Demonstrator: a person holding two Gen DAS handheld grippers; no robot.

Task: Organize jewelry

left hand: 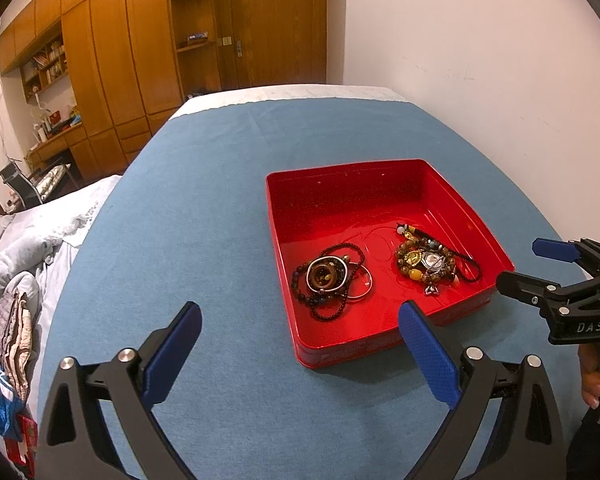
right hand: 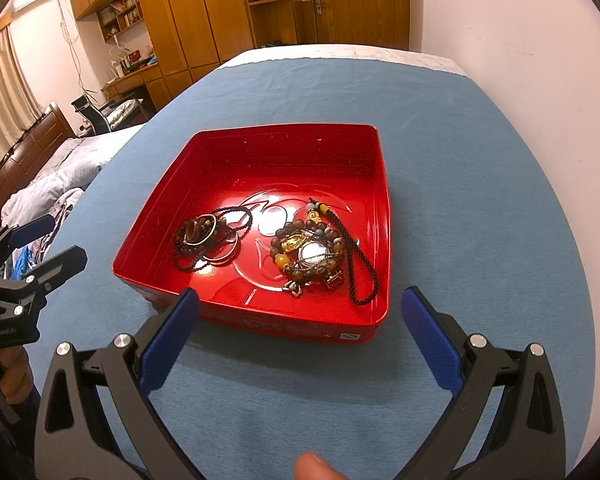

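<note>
In your left wrist view, your left gripper is hovering just in front of the red tin, jaws spread wide and holding nothing. Inside the tin, dark beads and rings are lying left of a colourful bead bunch. In your right wrist view, your right gripper is waiting near the tin's front wall, jaws wide and empty too.
</note>
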